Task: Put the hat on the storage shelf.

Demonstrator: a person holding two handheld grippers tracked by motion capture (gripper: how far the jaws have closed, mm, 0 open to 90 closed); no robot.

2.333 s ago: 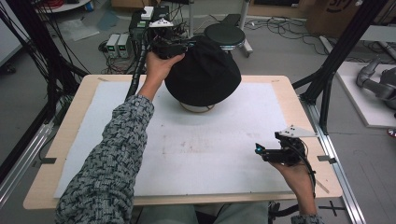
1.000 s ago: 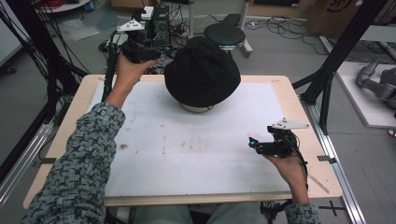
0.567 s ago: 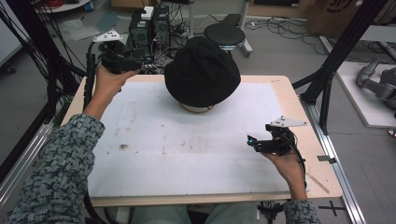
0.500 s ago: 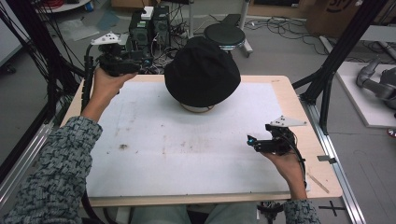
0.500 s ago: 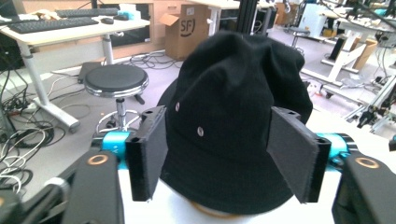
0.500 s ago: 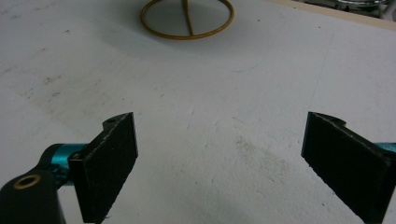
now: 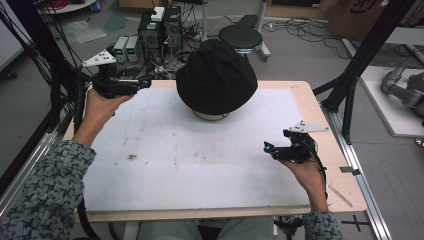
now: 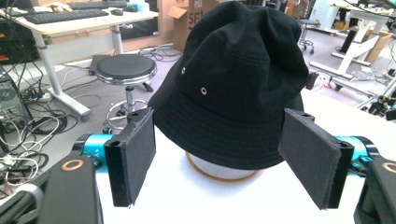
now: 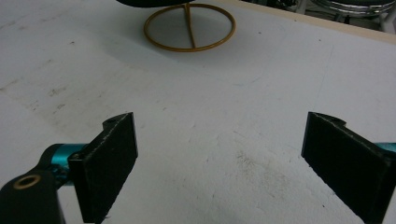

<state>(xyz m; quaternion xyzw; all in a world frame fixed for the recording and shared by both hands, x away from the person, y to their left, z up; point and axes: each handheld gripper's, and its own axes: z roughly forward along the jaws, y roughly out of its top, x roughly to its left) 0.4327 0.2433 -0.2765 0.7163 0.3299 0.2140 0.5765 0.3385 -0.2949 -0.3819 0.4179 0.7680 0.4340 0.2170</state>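
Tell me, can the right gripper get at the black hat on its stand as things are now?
Probably yes. The right gripper stands open and empty, and bare white table lies between it and the black hat on the gold wire stand.

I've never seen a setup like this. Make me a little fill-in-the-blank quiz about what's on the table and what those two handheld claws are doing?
1. The black bucket hat sits on a thin wire stand whose ring-shaped base is coloured ____.
2. The left gripper, jaws open, holds ____.
3. The right gripper hovers over the white table with its jaws ____.

Missing words: gold; nothing; open
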